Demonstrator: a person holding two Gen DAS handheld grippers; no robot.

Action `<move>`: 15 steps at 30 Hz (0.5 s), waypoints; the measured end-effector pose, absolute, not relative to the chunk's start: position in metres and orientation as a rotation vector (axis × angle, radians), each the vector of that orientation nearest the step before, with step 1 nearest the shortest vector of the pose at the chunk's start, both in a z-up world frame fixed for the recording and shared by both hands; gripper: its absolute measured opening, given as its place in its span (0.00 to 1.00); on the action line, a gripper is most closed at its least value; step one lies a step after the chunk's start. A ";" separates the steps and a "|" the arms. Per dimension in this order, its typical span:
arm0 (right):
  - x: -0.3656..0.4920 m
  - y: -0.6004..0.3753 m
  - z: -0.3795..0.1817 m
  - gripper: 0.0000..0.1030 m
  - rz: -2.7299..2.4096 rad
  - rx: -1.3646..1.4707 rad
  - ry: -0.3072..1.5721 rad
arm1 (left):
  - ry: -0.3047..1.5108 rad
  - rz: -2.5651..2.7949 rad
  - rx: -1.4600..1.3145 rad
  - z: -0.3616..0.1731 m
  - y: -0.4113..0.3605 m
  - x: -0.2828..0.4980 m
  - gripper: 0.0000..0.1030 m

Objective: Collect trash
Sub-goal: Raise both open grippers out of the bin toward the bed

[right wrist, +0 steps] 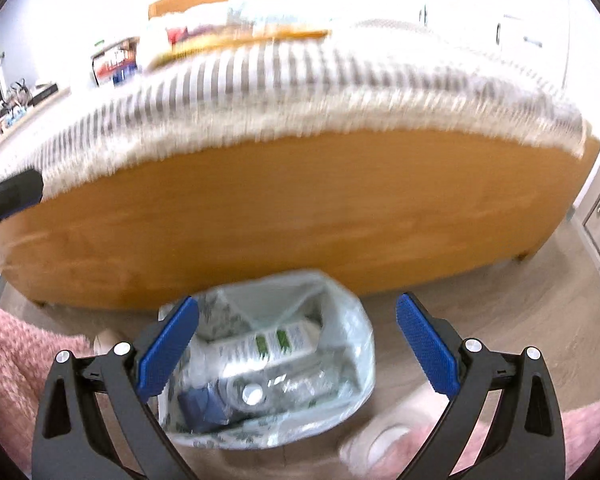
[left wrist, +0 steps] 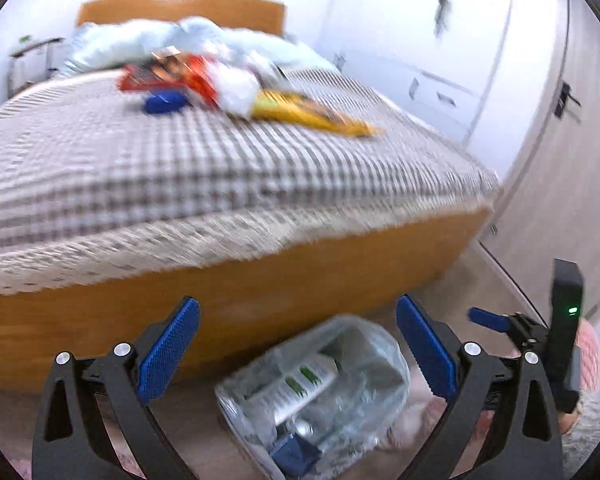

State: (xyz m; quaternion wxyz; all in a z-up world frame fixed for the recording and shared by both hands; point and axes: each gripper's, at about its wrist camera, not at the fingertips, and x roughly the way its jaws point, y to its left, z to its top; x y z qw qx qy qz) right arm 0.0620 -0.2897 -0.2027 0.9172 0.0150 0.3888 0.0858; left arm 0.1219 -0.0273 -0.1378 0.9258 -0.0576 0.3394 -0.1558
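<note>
**Both tongs released above the trash bag**

The trash bag (right wrist: pixel 268 364) sits on the floor (right wrist: pixel 480 292) against the foot of the bed (right wrist: pixel 260 208), mouth up, with a white carton (right wrist: pixel 260 346), a crushed bottle and something dark blue inside. My right tongs (right wrist: pixel 298 350) hang over it, spread wide and gripping nothing; in this view the bag shows between the two blue pads, clear of both. My left tongs (left wrist: pixel 298 354) are also fully released and empty, with the bag (left wrist: pixel 320 392) below and between the pads. Up on the checked bedspread (left wrist: pixel 180 168), well apart from both tongs, more trash waits: a red wrapper (left wrist: pixel 168 74), a yellow wrapper (left wrist: pixel 312 114), a blue piece (left wrist: pixel 164 103) and crumpled white paper (left wrist: pixel 236 88). Everything is motion-blurred.
</note>
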 end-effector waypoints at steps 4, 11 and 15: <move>0.060 -0.304 -0.169 0.92 0.123 -0.035 0.661 | 0.650 -0.278 -0.176 -0.131 -0.011 0.117 0.93; 0.063 -0.337 -0.131 0.92 0.085 0.015 0.529 | 0.611 -0.196 -0.196 -0.133 0.009 0.114 0.93; 0.074 -0.341 -0.119 0.92 0.110 0.047 0.493 | 0.575 -0.183 -0.197 -0.122 0.011 0.113 0.93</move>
